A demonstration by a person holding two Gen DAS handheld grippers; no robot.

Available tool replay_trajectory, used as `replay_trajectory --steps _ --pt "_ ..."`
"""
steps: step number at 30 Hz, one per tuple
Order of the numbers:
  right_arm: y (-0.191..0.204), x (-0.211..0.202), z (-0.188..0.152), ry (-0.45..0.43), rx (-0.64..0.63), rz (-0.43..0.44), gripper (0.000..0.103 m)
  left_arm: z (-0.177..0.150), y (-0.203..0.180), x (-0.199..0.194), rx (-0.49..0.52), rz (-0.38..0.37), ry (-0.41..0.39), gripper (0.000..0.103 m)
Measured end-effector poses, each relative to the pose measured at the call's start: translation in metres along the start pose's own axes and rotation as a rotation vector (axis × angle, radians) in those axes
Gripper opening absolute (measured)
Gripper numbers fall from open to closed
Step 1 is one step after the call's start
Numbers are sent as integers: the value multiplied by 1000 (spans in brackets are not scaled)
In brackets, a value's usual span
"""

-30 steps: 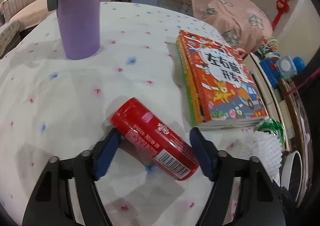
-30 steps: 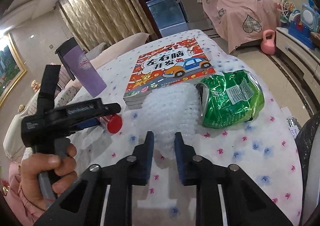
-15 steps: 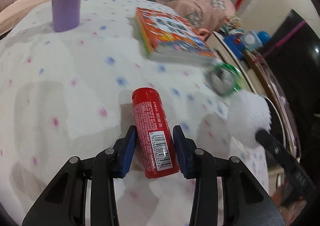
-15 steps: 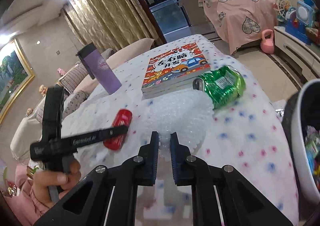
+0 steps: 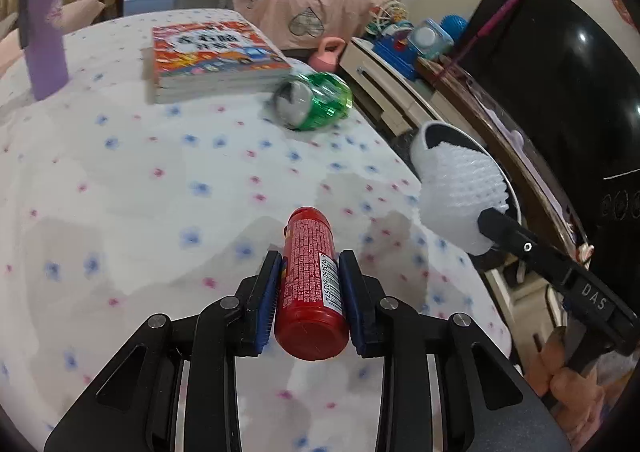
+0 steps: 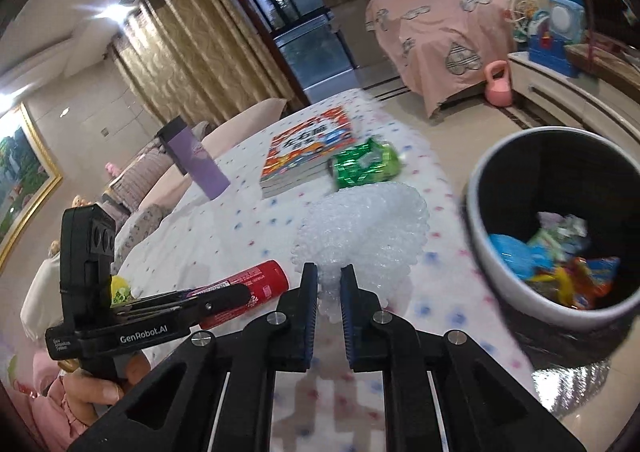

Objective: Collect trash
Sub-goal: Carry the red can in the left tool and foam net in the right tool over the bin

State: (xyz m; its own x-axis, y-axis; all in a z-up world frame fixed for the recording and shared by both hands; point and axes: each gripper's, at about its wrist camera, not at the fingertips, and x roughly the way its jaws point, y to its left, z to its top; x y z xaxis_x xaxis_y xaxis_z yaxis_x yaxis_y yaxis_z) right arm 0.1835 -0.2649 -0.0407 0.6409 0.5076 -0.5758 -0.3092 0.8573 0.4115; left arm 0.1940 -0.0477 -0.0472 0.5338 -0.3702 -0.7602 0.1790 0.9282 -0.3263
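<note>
Trash rides in both our grippers. Our left gripper (image 5: 310, 284) is closing, its pads pressing a red tube (image 5: 310, 284); our right gripper (image 6: 329, 294) pinches white foam netting (image 6: 368, 224). The bin (image 6: 496, 276) sits at three o'clock of the netting, a crushed green can (image 6: 366, 166) at twelve on the table (image 5: 120, 172).

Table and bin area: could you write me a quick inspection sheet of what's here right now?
Surface: table under a white flower-dotted cloth.
Job's things: red tube, white foam net, crushed green can; trash bin beside the table, part filled.
Clutter: stack of books, purple cup.
Grippers: left gripper closing, pads on the red tube; right gripper shut on the foam net.
Cables: nothing seen.
Surroundings: curtains, covered furniture, toys on a low cabinet.
</note>
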Motion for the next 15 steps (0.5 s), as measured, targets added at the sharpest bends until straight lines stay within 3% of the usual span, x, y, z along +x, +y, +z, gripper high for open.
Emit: replay_trajectory --steps 15 --pt "-39 -53 -3 -95 66 -48 11 5 -64 -3 111 -30 -21 28"
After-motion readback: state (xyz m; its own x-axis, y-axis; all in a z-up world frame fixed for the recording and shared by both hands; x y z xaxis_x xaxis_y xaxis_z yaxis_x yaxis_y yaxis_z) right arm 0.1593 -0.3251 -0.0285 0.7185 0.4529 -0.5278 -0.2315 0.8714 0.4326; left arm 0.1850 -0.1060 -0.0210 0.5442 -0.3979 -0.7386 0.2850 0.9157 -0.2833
